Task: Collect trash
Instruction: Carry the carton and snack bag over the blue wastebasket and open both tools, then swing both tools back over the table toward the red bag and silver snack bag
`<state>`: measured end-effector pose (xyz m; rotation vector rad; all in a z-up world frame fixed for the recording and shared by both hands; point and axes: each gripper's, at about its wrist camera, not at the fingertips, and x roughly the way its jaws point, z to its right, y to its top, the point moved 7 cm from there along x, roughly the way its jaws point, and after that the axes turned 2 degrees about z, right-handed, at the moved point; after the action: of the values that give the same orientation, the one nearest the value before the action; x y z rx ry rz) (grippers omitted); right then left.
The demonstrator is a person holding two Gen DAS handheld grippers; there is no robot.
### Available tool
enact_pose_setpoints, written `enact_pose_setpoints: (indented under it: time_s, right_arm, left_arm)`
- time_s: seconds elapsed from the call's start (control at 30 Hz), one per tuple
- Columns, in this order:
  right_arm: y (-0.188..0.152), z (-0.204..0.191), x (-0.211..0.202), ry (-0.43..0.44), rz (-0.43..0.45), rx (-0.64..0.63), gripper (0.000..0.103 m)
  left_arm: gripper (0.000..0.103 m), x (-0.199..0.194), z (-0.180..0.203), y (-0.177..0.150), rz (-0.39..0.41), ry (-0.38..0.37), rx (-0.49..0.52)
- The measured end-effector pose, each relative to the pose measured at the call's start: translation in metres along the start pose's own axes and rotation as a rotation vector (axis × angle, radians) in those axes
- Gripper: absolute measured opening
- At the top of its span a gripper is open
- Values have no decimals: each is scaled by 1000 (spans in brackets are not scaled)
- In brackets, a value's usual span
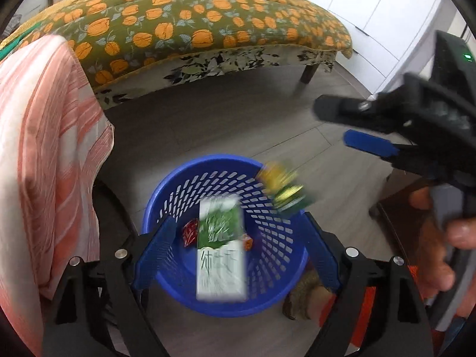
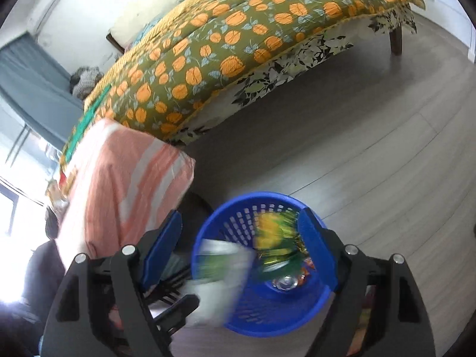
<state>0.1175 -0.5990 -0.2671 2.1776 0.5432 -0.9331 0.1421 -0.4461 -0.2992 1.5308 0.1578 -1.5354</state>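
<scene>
Blue basket on floor, beside bed and striped cloth. Left gripper and right gripper both spread wide, gripping nothing. Carton and yellow wrapper blurred over basket.

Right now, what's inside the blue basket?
Inside the blue basket lie a red wrapper and an orange wrapper. A blurred green-and-white carton and a yellow-green packet hang over it, hiding part of the bottom.
</scene>
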Motion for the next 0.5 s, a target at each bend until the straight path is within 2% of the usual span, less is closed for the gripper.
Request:
enact_pose_setpoints:
  time_s: [0.13,0.3,0.4,0.5]
  right_arm:
    - [12,-2,-20,-13,66,8,79]
    - [14,-12,-36,-87,121,-47,82]
    - [4,-36,-39,-132,142,-157,82]
    - [-16,-70,-37,-174,157,-326,82]
  left_arm:
    - [84,-26,7,2,35,-25,19]
    - [87,-94,15,-8,117,-52,71]
    - [90,-136,0,-23,171,-32,80]
    - [91,-168,-33,-40,203,21,56]
